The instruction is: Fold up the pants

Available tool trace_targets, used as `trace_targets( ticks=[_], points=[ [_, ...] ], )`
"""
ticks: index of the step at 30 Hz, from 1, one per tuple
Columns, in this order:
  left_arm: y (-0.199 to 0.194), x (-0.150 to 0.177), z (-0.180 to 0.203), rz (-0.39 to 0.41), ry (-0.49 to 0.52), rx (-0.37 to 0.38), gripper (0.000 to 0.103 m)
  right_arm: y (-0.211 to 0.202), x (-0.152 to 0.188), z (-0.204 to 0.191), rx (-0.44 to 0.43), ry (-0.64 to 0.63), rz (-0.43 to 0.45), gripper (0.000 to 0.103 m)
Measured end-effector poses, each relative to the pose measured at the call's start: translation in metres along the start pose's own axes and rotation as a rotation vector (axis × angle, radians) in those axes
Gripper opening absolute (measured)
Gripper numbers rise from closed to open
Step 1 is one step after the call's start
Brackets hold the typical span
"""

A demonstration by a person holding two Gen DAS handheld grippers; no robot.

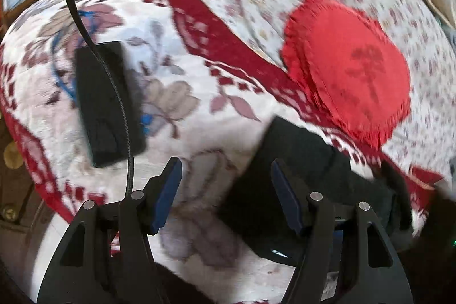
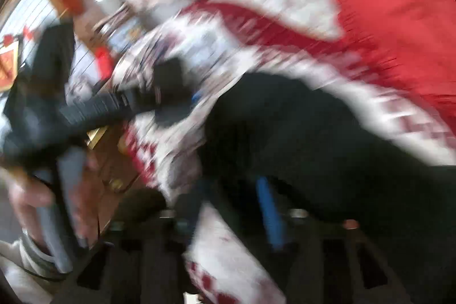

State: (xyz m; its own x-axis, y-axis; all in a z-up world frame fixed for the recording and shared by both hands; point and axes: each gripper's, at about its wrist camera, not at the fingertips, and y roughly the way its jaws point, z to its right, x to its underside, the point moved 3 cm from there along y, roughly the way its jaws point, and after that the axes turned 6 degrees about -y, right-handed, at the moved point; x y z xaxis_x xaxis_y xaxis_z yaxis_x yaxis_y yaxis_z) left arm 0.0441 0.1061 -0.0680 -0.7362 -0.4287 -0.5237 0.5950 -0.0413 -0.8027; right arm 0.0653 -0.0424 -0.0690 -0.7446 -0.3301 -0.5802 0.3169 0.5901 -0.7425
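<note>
Left tool [image 1: 226, 181] spread, right tool [image 2: 233, 207] too blurred to tell; pants [image 1: 302, 184] bunched on bed [image 1: 199, 133]: best pinched at one edge, drawn flat before folding.

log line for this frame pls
task: fold pants | left gripper: open, empty, beside black pants | right gripper: blurred, state unclear | pants on floral blanket
</note>
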Motion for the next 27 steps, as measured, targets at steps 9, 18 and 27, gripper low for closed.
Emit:
trace_targets(
  ticks=[9,18,27],
  points=[
    [0.038,0.02,0.05,-0.06,0.128,-0.009,0.065,-0.074,0.005,0.141,0.699,0.038,-0.074,0.069],
    [0.053,0.03,0.06,-0.069,0.188,-0.075,0.066,-0.174,0.039,0.182,0.591,0.311,0.146,0.015],
    [0.055,0.034,0.064,-0.058,0.195,-0.113,0.066,-0.237,0.161,0.204,0.665,0.573,0.049,0.015]
  ],
)
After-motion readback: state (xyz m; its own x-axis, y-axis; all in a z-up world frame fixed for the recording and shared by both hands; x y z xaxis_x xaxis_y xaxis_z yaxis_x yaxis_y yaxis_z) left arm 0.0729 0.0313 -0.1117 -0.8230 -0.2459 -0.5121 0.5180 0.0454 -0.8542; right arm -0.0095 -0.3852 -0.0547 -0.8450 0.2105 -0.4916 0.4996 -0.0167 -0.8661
